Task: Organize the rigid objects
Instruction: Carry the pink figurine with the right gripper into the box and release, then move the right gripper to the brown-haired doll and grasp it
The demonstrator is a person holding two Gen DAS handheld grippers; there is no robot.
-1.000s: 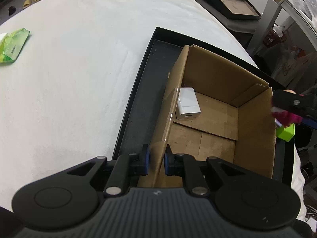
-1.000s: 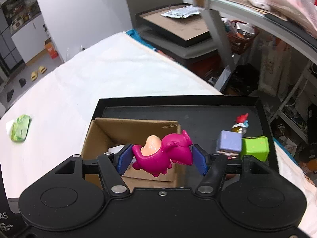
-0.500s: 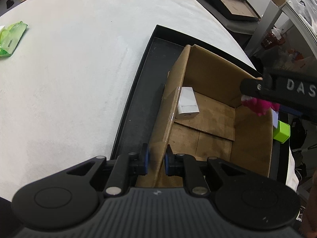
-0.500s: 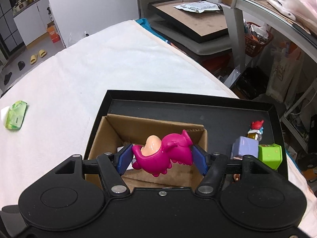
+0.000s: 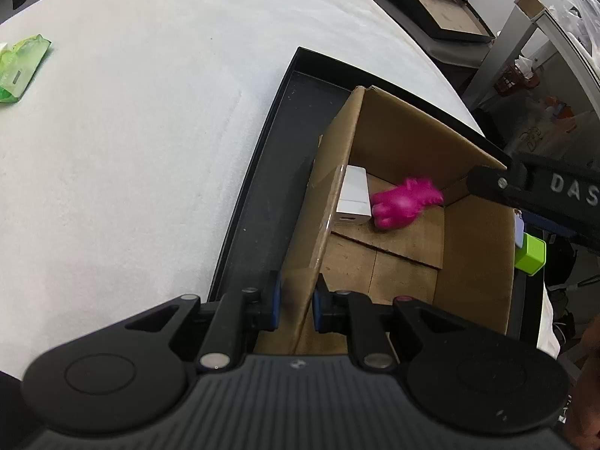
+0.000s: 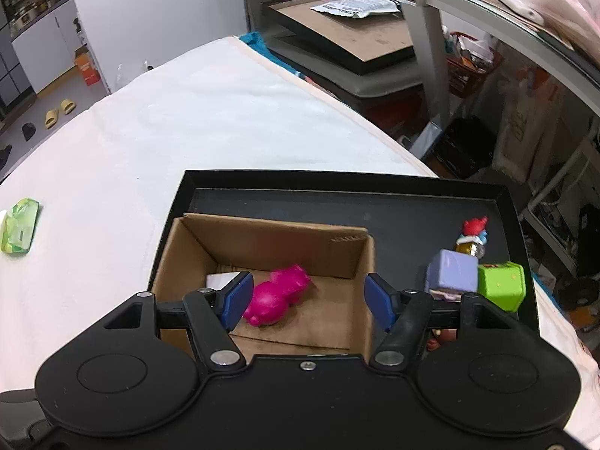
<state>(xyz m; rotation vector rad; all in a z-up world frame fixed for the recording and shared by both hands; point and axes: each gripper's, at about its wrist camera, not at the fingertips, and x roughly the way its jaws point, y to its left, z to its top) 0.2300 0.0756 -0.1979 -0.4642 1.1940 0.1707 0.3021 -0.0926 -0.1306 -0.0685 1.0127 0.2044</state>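
The left tongs pinch the near wall of the box, 1 pad on each side of the cardboard. The right tongs hang spread and empty above the box. Just ahead of them and below, the pink toy lies blurred on the box floor, beside the white block. Right of the right tongs, on the black tray, stand a purple cube and a green cube, touching.
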